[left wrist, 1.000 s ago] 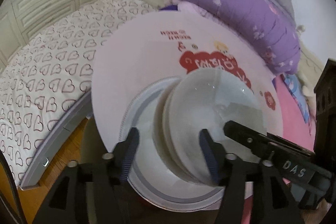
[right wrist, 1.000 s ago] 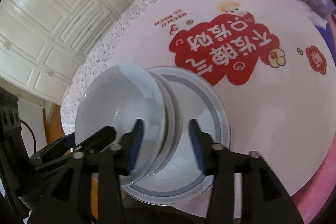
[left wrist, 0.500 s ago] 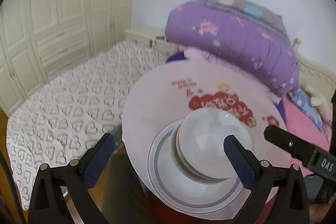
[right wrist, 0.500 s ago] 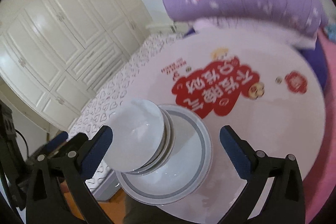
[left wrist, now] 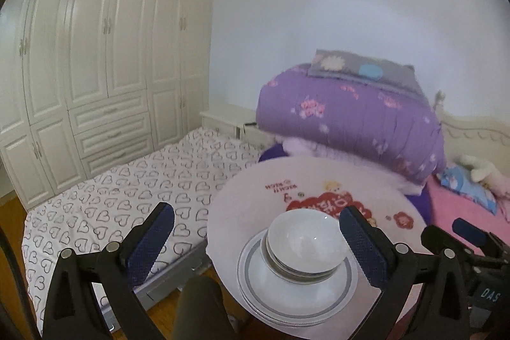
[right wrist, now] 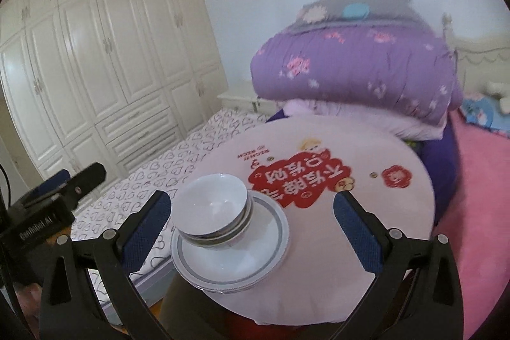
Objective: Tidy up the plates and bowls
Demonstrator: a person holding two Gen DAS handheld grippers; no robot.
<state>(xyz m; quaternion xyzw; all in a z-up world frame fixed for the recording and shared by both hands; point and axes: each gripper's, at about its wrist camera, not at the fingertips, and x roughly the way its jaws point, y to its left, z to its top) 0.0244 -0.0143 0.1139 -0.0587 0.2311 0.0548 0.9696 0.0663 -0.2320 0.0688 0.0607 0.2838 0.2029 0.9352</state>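
A stack of white bowls (left wrist: 305,246) sits on a stack of white plates with a grey ring (left wrist: 264,285), near the front edge of a round pink table (left wrist: 251,206). The same bowls (right wrist: 212,206) and plates (right wrist: 255,257) show in the right wrist view on the table (right wrist: 382,222). My left gripper (left wrist: 256,247) is open and empty, held back above the stack. My right gripper (right wrist: 251,233) is open and empty, also drawn back from the stack.
A bed with a heart-print sheet (left wrist: 127,196) lies left of the table. A folded purple quilt (left wrist: 350,123) and pink bedding (right wrist: 478,180) lie behind and to the right. White wardrobes (left wrist: 95,53) line the left wall. The table carries a red printed label (right wrist: 299,177).
Both grippers opened, let go of the bowls and pulled up and back from the stack. The bowls now rest on the plates.
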